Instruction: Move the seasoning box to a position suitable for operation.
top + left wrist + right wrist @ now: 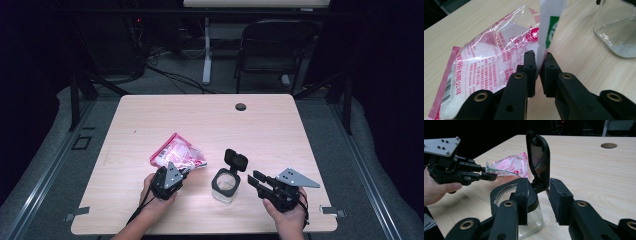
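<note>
Your left gripper (537, 72): jaws pinched on corner of pink sachet (177, 152), lying left of open glass jar (226, 185) at table's (150, 115) near side. Right gripper (256, 181): half-open, empty, beside jar. Risk: thin film slips from grip; granules spill outside jar mouth.

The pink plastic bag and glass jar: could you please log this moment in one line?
left gripper: shut on pink plastic bag corner | right gripper: open | glass jar: lid up

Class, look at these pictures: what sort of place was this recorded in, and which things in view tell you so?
Probably a lab or workshop set up for recording: a bare wooden table with a cable hole, loose cables on grey carpet, and a folding chair against dark surroundings.
</note>
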A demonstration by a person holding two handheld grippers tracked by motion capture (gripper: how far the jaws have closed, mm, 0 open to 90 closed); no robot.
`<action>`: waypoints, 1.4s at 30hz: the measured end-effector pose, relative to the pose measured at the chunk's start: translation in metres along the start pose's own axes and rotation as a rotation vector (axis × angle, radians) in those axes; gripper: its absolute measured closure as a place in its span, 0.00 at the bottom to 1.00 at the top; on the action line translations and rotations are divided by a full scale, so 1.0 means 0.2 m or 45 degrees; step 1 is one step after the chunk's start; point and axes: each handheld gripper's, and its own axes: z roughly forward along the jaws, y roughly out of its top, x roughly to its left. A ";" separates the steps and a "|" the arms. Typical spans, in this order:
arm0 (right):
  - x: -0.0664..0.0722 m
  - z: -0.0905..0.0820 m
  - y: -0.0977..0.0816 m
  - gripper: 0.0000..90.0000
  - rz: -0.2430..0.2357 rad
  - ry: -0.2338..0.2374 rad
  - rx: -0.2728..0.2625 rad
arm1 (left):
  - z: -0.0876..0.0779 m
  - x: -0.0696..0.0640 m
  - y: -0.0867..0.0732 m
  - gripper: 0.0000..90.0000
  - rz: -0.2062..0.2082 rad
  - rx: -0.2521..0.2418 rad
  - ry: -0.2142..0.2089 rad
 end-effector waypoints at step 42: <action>0.05 0.01 0.02 0.76 -0.102 0.046 -0.050 | -0.35 0.08 0.16 1.00 -0.075 -0.221 -0.191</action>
